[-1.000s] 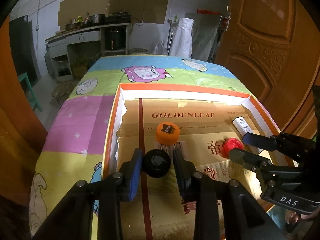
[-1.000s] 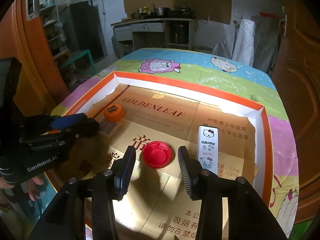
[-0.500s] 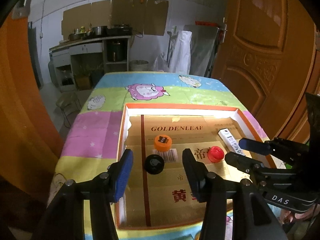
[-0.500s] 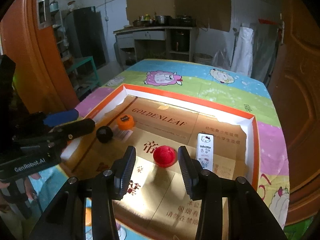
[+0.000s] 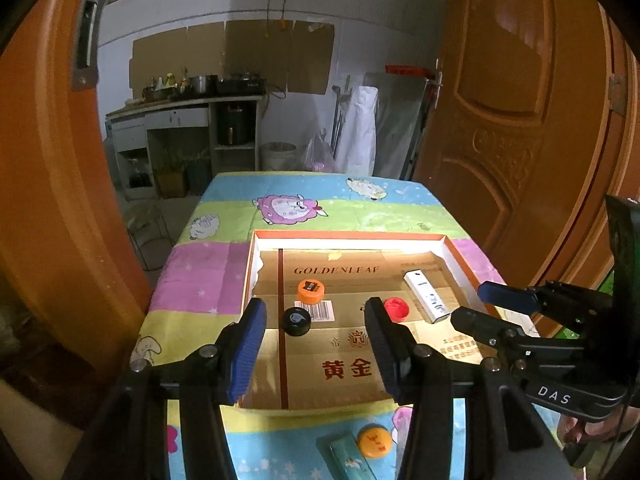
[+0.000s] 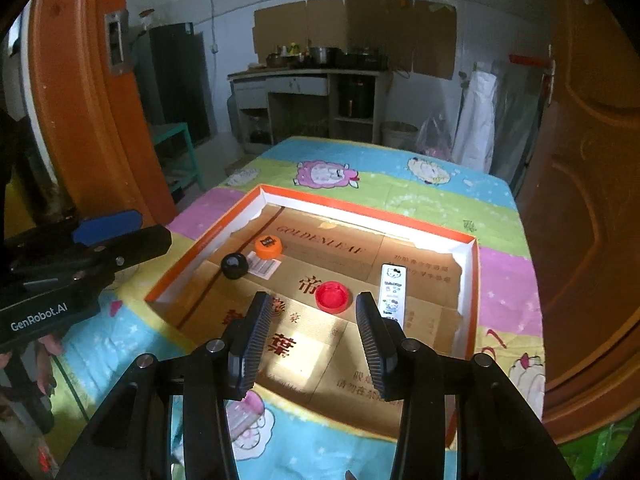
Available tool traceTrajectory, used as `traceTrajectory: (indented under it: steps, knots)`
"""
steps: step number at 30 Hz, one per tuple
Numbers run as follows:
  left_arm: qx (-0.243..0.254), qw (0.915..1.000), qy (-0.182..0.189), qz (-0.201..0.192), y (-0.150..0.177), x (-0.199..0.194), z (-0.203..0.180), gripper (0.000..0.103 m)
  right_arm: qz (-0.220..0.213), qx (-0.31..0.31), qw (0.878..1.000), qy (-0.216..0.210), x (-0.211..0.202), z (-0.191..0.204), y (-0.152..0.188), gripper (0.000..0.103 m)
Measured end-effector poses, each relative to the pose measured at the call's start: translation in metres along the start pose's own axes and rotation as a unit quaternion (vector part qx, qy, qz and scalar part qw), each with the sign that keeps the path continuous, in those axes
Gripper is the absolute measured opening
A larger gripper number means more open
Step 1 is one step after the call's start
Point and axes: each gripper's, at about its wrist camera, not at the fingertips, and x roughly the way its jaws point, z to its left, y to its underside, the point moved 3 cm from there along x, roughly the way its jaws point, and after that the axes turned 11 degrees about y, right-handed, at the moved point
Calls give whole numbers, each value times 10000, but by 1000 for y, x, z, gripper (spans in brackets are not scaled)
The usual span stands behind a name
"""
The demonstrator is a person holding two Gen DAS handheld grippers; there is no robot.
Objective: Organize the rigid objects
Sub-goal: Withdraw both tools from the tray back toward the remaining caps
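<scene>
A shallow orange-rimmed cardboard tray (image 5: 348, 235) (image 6: 472, 276) lies on the table. In it lie a black cap (image 5: 297, 321) (image 6: 235, 265), an orange cap (image 5: 311, 290) (image 6: 268, 246), a red cap (image 5: 397, 309) (image 6: 332, 296) and a white Hello Kitty box (image 5: 425, 297) (image 6: 392, 290). My left gripper (image 5: 316, 340) is open and empty, held above the tray's near edge. My right gripper (image 6: 310, 332) is open and empty, raised above the tray's near part; it also shows in the left wrist view (image 5: 486, 306).
On the cartoon-print tablecloth in front of the tray lie a yellow cap (image 5: 374, 441) and a green flat packet (image 5: 350, 458). Orange doors (image 5: 520, 120) stand on both sides. A counter with pots (image 6: 312, 76) is at the back.
Both grippers have pulled back and up, away from the tray. The black cap and red cap stay in the tray, farther from the fingers.
</scene>
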Motion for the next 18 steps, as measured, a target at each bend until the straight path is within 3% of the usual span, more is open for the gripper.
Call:
traceTrajectory:
  steps: [18]
  knots:
    - [6,9996,71,-277,12,-67,-30,51,-239,-37,9997,81,-72,3,14,45]
